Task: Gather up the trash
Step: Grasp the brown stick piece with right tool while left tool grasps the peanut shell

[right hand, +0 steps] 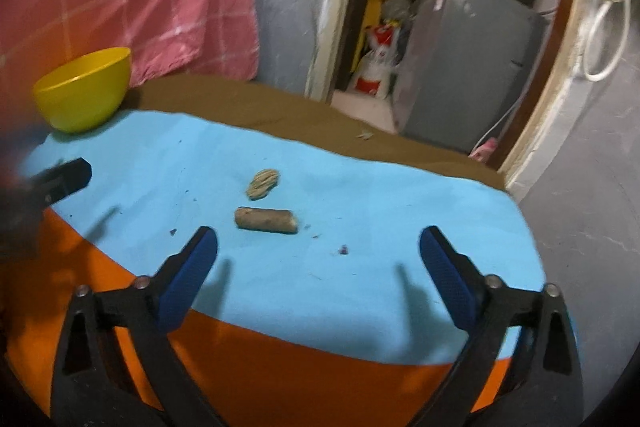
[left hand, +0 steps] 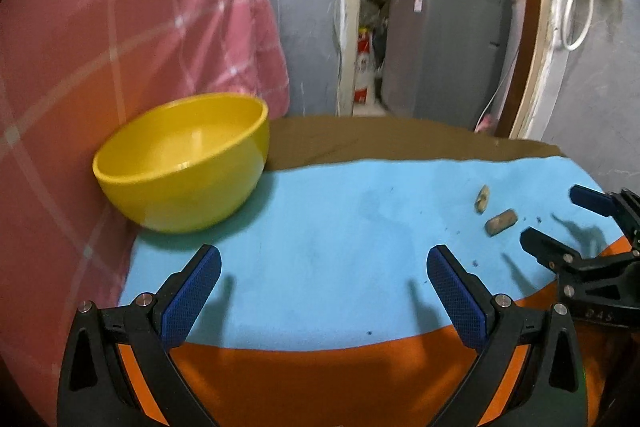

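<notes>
Trash lies uncollected in both views. In the left wrist view, the yellow bowl (left hand: 182, 163) serves as landmark: it stands on the blue cloth (left hand: 340, 247) that covers the surface, its back against a pink checked cover (left hand: 120, 47), and it looks empty. Well to the right of the bowl, two bits of trash rest on the cloth: a brown cylindrical piece (left hand: 501, 221) and, just behind it, a small pale crumpled piece (left hand: 482, 199). The left tool (left hand: 324, 291) hovers over bare cloth in front of the bowl, fingers spread wide, holding nothing. The right tool (left hand: 560, 217) enters from the far right, beyond the trash from the bowl, also spread and empty.

In the right wrist view, the bowl (right hand: 84, 91) sits far left at the cloth's (right hand: 400, 227) back corner. The cylindrical piece (right hand: 267, 219) lies well right of the bowl and nearer the camera, the crumpled piece (right hand: 263, 183) just behind it. The right tool (right hand: 318, 275) is spread, its tips just short of the cylinder and touching nothing.

Judging from this, the task is at its start: nothing is in the bowl, and both pieces remain, plus a few tiny dark specks.

Writing: the yellow label above the pink cover and the sticker on the grey cabinet in the left wrist view are too blurred to read.
</notes>
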The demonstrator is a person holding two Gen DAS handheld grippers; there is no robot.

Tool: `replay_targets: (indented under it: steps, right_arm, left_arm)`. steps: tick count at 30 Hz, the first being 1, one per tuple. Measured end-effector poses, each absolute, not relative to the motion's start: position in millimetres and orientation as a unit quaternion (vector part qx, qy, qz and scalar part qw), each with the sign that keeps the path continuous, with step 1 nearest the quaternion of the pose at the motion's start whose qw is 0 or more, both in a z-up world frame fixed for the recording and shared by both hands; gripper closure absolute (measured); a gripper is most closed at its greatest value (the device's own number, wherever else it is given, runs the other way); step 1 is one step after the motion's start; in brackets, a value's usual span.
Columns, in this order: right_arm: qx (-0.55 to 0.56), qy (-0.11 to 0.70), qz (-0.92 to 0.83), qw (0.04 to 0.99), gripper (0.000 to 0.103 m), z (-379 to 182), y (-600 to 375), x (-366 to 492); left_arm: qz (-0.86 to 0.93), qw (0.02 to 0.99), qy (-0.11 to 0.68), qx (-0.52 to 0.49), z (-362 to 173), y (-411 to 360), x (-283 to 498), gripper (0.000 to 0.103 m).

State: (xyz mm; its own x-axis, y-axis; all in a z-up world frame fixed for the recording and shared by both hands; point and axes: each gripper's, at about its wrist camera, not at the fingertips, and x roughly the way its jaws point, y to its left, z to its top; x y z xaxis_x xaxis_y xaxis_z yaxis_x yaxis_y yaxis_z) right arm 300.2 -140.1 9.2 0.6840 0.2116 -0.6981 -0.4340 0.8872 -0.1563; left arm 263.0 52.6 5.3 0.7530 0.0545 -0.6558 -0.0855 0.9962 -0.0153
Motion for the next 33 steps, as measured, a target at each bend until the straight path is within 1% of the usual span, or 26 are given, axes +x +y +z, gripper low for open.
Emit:
replay_targets:
  steps: [2,3,9,10,12,15,19,23,29,31,33]
  right_arm:
    - [-0.157,0.379,0.192,0.892,0.002,4,-136,309]
    - [-0.153,0.391,0.199,0.885,0.005,2,-134,314]
    - [-0.133,0.440,0.223,0.860,0.016,-8,-132,332]
    - [-0.136,0.440,0.223,0.859,0.019,-7,-130,333]
    - [-0.143,0.439,0.227,0.858,0.030,-6,-125,336]
    - [-0.147,0.437,0.240,0.854,0.040,-5,-124,333]
    - [-0.130,0.437,0.237,0.858,0.040,-3,-138,330]
    - [-0.109,0.435,0.220,0.866,0.040,-1,-160,328]
    - [-0.090,0.430,0.197,0.876,0.040,2,-182,327]
    - [-0.082,0.428,0.191,0.880,0.040,3,-188,327]
    - [-0.075,0.426,0.189,0.881,0.040,3,-193,327]
  left_arm:
    - [0.038,0.931,0.361,-0.031,2,56,264,0.002]
    - [0.036,0.929,0.366,-0.036,0,57,265,0.002]
    - [0.018,0.921,0.387,-0.049,-5,60,266,0.002]
    - [0.016,0.920,0.389,-0.048,-6,59,266,0.002]
    - [0.013,0.919,0.391,-0.044,-5,57,266,0.002]
    - [0.005,0.919,0.393,-0.039,-3,54,268,0.002]
    - [-0.018,0.916,0.400,-0.033,-1,44,274,0.002]
    - [-0.042,0.910,0.412,0.000,0,25,286,0.002]
    - [-0.073,0.912,0.402,0.043,4,-8,304,0.003]
    - [-0.081,0.910,0.403,0.049,2,-20,316,0.012]
    - [-0.087,0.905,0.413,0.049,-2,-28,324,0.023]
